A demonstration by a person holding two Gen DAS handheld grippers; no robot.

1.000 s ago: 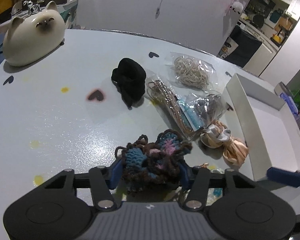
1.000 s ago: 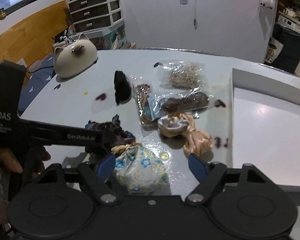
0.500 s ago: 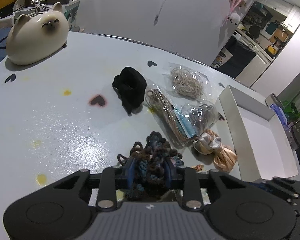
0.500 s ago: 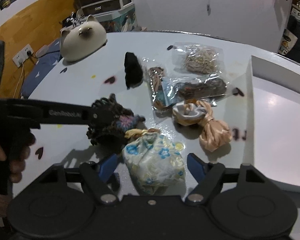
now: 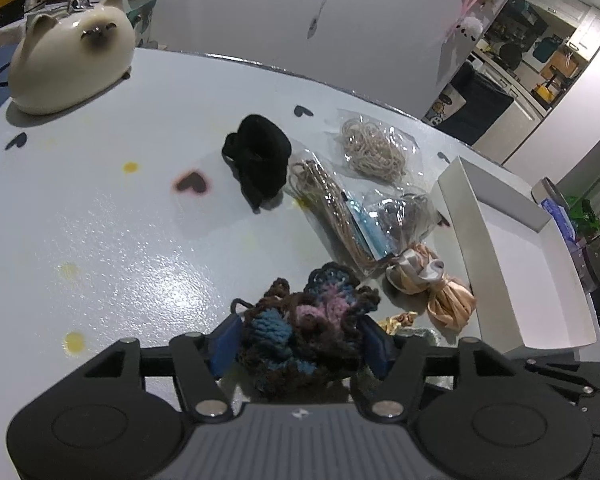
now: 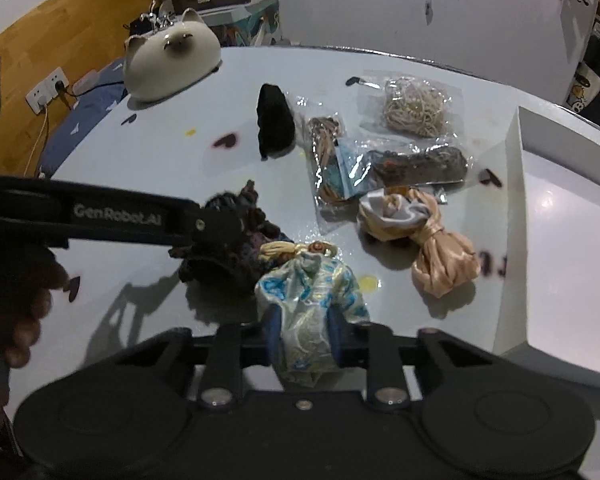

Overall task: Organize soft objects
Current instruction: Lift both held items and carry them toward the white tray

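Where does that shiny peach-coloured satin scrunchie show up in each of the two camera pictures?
Left wrist view: the satin scrunchie lies right of centre, low in the picture, just left of the white box.
Right wrist view: the scrunchie lies right of centre, about mid-height, again just left of the box's wall.
Shared landmark: the cat-shaped ornament, far back on the table at upper left in both.
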